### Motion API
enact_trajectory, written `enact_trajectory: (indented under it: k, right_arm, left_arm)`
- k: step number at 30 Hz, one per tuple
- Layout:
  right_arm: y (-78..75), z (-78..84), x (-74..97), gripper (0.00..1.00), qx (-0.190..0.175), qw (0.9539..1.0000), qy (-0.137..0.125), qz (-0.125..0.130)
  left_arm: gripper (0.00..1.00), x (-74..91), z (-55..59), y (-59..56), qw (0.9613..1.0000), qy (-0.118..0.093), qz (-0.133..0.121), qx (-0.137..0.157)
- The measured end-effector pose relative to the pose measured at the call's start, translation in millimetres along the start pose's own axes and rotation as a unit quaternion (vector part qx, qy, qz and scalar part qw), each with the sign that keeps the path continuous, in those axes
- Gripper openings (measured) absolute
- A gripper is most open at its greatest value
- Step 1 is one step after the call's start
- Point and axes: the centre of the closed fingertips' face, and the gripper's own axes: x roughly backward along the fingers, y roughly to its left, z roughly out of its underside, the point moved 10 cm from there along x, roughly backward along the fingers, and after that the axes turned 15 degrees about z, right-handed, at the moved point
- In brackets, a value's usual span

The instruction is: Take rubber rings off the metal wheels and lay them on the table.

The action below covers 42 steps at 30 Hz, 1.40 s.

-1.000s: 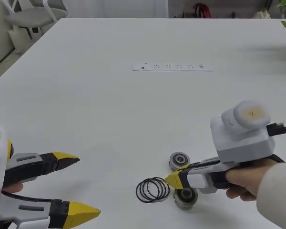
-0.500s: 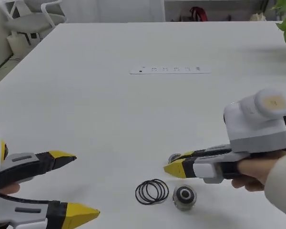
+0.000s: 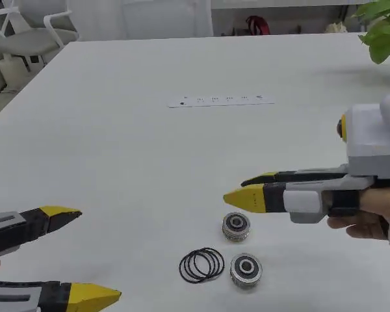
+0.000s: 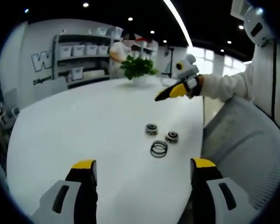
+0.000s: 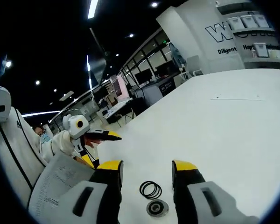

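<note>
1. Black rubber rings (image 3: pixel 201 265) lie lower middle on the white desk (image 3: pixel 149 149), beside two round metal wheels (image 3: pixel 236 225).
2. Left gripper (image 3: pixel 94 255) and right gripper (image 3: pixel 239 188) jaws: open, empty.
3. Next, I'd check wheels for leftover rings.

"Diligent" and large "W", wall lettering (image 5: pixel 231 50)

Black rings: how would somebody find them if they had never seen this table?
Start at the big white table and look at the part nearest the person. Two small round metal wheels sit there, and in the head view the rubber rings lie just left of the nearer wheel. They are thin, flat, black overlapping loops, not chunky silver discs.
</note>
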Motion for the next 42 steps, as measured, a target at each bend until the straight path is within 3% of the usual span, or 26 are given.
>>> enact_trajectory:
  k: [7, 13, 22, 29, 42]
  right_arm:
    - [2.1, -1.6, 24.4, 0.51, 0.052, 0.9986, -0.010, 0.008]
    - [5.0, 2.0, 40.0, 0.58, 0.072, 0.9973, -0.012, 0.010]
    - [6.4, 18.2, 61.6, 0.68, 0.103, 0.9941, -0.028, 0.016]
    - [0.8, 42.8, 69.5, 0.73, 0.080, 0.9958, -0.036, 0.024]
    - [-2.4, 84.7, 70.4, 0.88, 0.052, 0.9974, -0.010, 0.048]
  left_arm:
    - [0.86, 13.7, -3.4, -6.0, 0.9997, -0.013, -0.020, -0.005]
    - [0.88, 14.3, 3.5, -11.8, 0.9997, -0.009, -0.021, -0.001]
    - [0.94, 13.4, 19.8, -24.0, 0.9991, -0.022, -0.027, 0.026]
    - [1.00, 13.6, 34.1, -29.2, 0.9986, -0.011, -0.031, 0.041]
    - [1.00, 4.5, 36.3, -29.7, 0.9981, -0.012, -0.027, 0.054]
